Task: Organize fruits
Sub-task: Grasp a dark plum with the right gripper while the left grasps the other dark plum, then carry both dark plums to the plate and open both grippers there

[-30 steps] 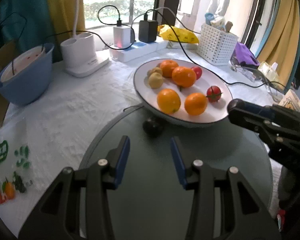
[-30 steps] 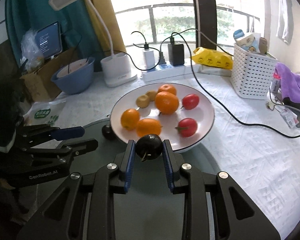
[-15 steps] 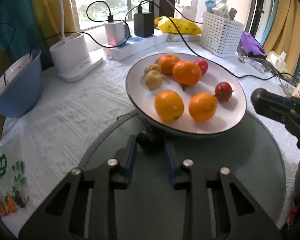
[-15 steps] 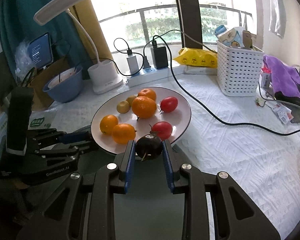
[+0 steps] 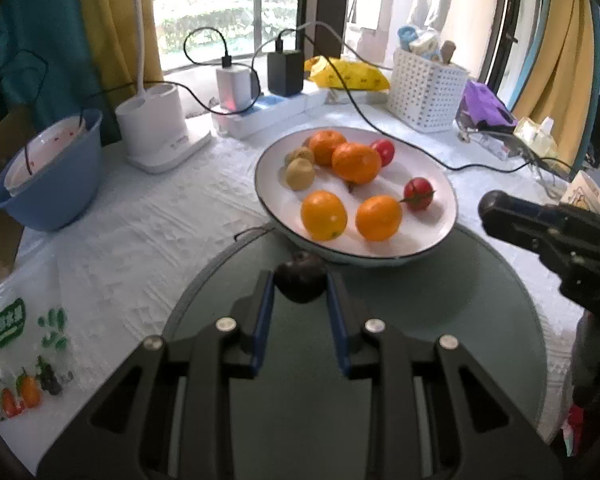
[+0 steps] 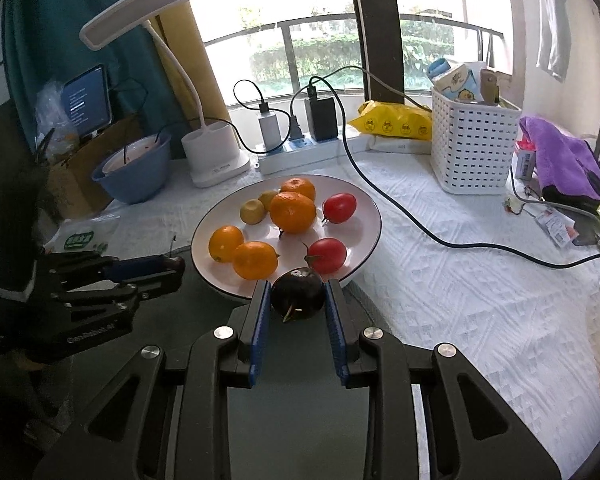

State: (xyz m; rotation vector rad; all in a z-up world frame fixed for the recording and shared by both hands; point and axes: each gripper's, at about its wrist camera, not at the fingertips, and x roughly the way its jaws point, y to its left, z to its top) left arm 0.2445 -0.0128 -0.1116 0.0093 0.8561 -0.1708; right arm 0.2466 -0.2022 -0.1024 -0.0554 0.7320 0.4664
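Observation:
A white plate (image 5: 268,196) (image 6: 370,216) on the table holds several oranges, two red tomatoes and two small yellow-brown fruits. My left gripper (image 5: 300,286) is shut on a dark purple fruit (image 5: 300,280) just in front of the plate's near rim, above a round grey-green mat (image 5: 440,308). My right gripper (image 6: 297,294) is shut on a second dark purple fruit (image 6: 297,294) and holds it above the plate's near rim. Each gripper shows in the other's view, the right one (image 5: 548,232) and the left one (image 6: 100,280).
A blue bowl (image 5: 48,184), a white lamp base (image 5: 156,132), a power strip with chargers (image 5: 268,108), a black cable (image 6: 440,236), a white basket (image 6: 472,148) and a purple cloth (image 6: 560,156) stand around the plate. A printed plastic bag (image 5: 24,344) lies at the left.
My left gripper moved forward around the dark fruit on the mat, shut on it and lifted it slightly. My right gripper drew back and up with its dark fruit still held.

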